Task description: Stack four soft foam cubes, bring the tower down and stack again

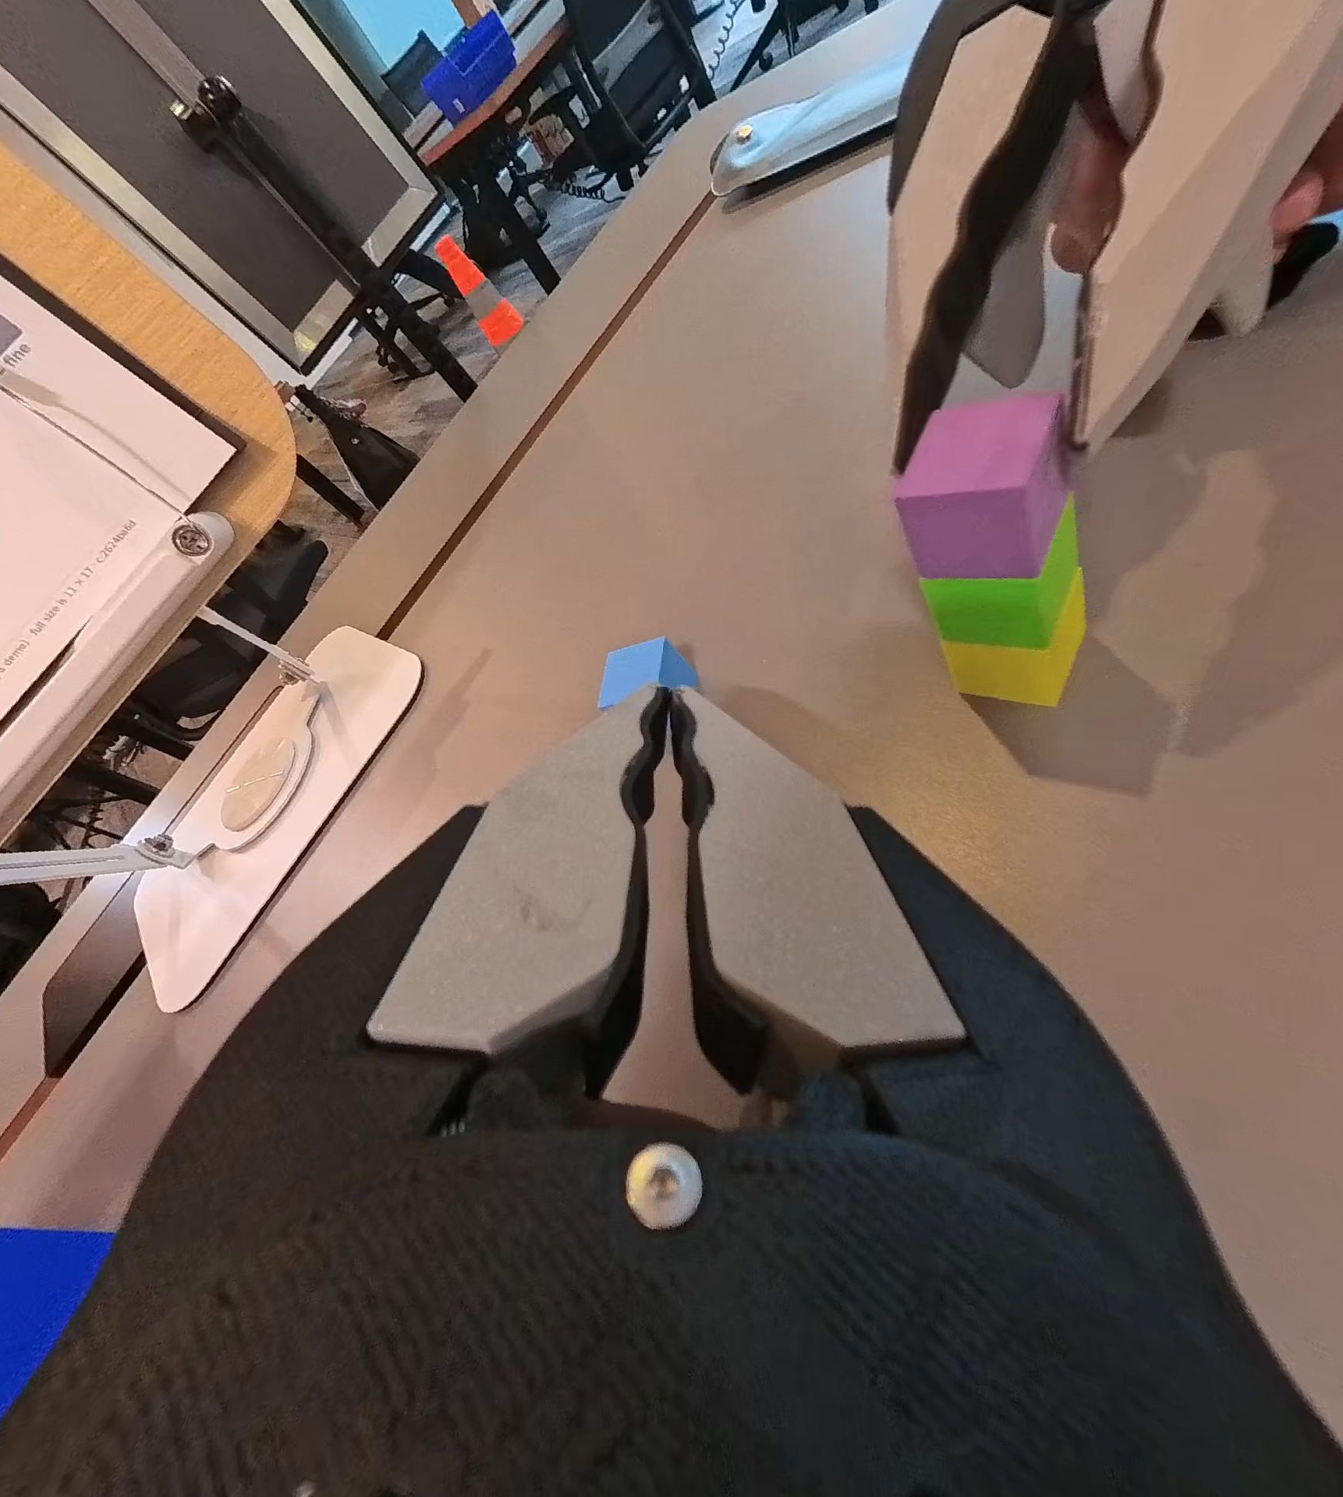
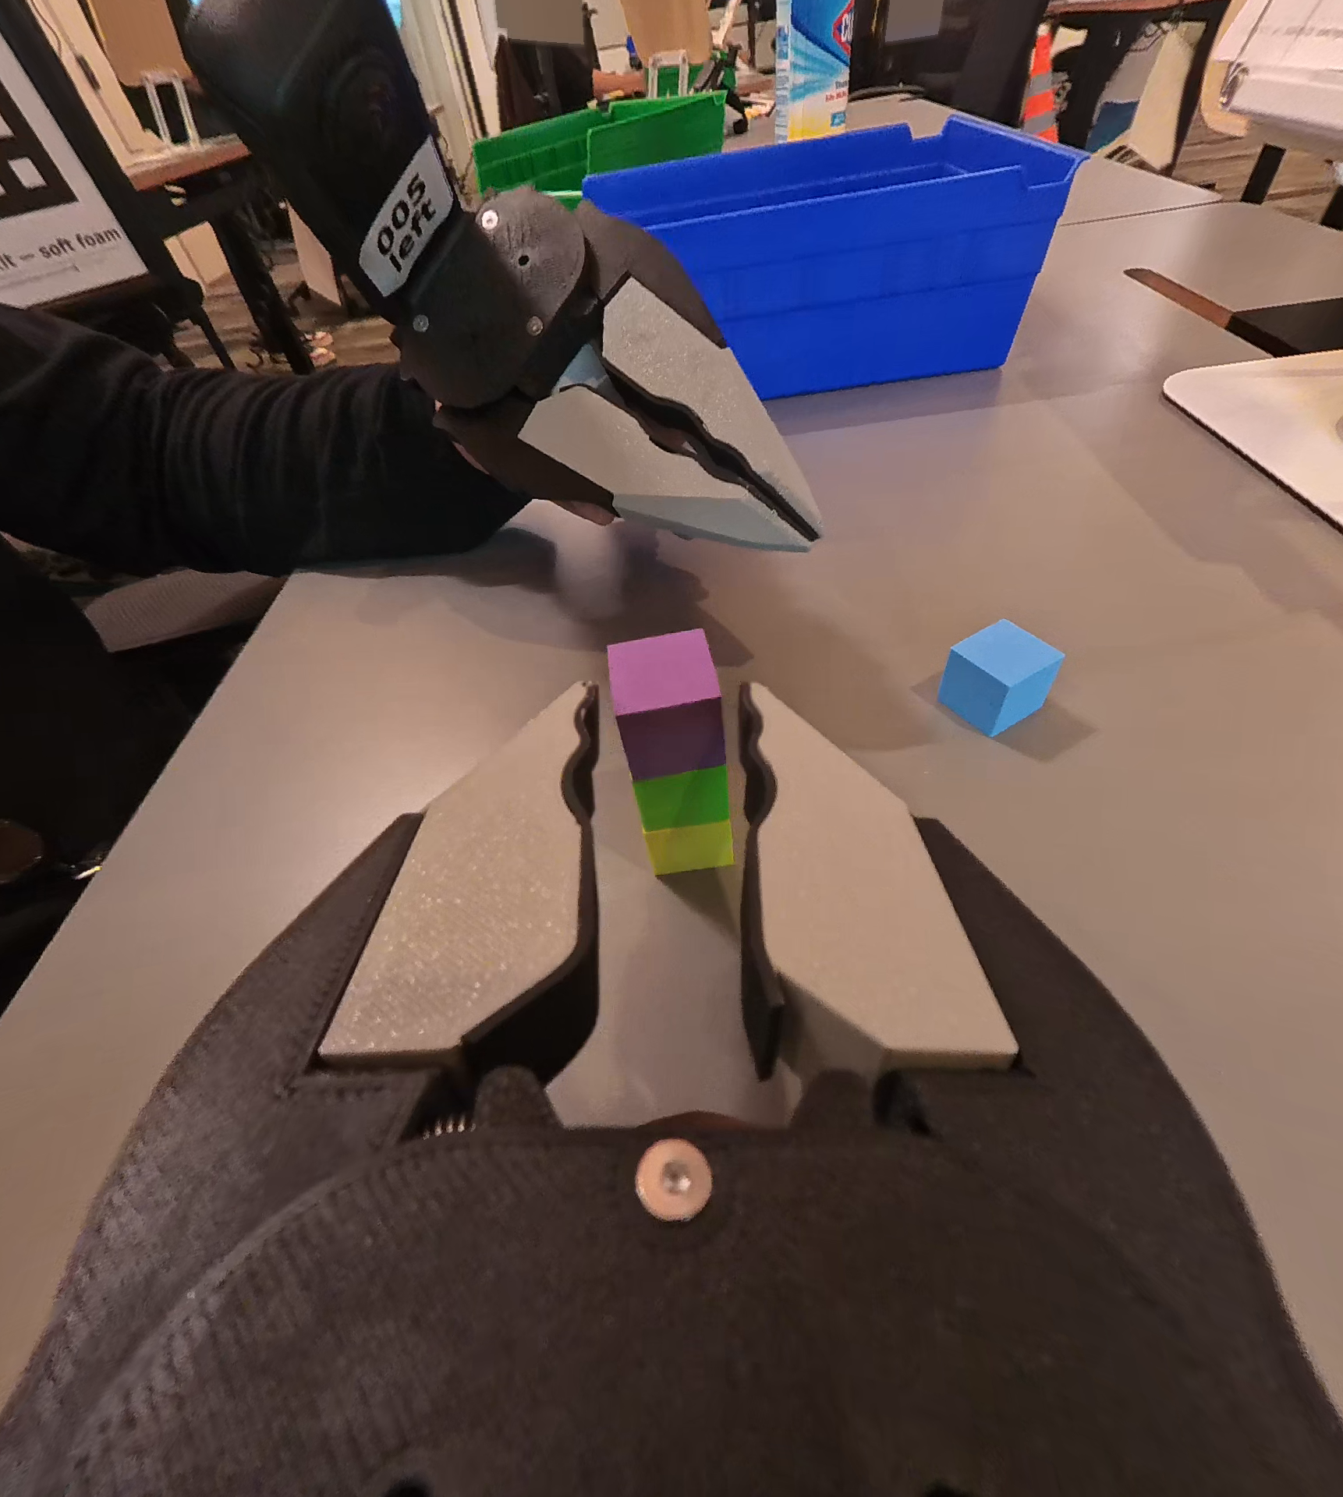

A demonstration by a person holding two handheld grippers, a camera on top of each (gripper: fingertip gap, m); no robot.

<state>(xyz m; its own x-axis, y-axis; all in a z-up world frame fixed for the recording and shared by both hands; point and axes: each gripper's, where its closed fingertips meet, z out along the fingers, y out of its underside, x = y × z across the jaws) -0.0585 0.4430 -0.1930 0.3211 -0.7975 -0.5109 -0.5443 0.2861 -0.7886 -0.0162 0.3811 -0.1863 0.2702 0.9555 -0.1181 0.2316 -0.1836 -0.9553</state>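
Purple, green and yellow foam made a three-high tower on the grey table [image 2: 1138, 891]: the purple cube [image 2: 664, 672] sat on the green cube [image 2: 680, 798], which sat on the yellow cube [image 2: 691, 849], each turned a little against the one below. The right gripper [image 2: 666, 698] was spread wide on either side of the purple cube at the tower's top. In the right wrist view a gap showed between each fingertip and the foam; in the left wrist view the same gripper [image 1: 992, 437] came down from above, its tips level with the cube's upper edges — whether they touched it there I could not tell.

The blue cube [image 2: 999, 676] lay alone on the table, well apart from the tower and turned corner-on. The left gripper [image 1: 668, 695] was closed with nothing between its fingers, its tips pressed together, and in its own view those tips covered the near lower part of the blue cube [image 1: 644, 668]. Seen from the right wrist, the left gripper [image 2: 806, 530] hung above the table behind the tower, held by a hand in a black sleeve [image 2: 166, 462].

Farther back stood a blue bin [image 2: 855, 283] — and to the right, the white base of a stand [image 2: 1260, 437].
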